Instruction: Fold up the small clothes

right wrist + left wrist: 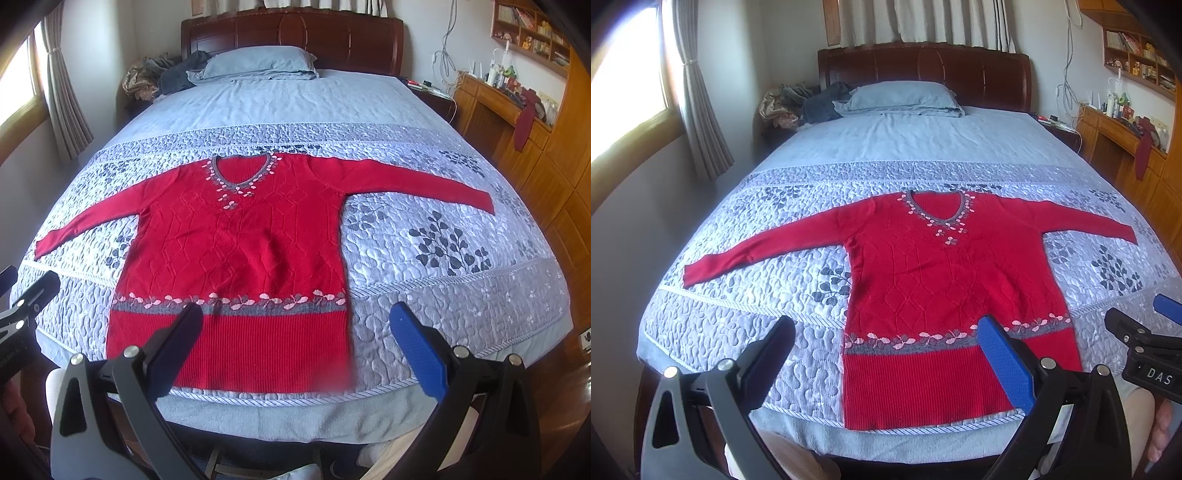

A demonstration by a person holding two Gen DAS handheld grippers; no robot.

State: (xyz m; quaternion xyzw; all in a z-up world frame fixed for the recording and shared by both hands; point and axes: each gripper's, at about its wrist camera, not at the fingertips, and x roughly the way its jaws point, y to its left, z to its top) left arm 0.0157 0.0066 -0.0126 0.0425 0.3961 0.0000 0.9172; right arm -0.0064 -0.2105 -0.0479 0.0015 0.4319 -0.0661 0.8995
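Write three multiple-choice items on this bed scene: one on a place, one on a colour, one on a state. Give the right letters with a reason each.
1. Where does the sweater lie?
A. on the pillow
B. on the quilt near the foot of the bed
C. on the desk

2. What colour is the pillow?
A. light blue
B. yellow
C. black

3. How are the sweater's sleeves?
A. folded over the chest
B. rolled up
C. spread out to both sides

Answers: 1 B, it lies flat on the quilt, hem at the near edge. 2 A, the pillow by the headboard is light blue. 3 C, each sleeve stretches outward; the left gripper and right gripper are open and touch nothing.
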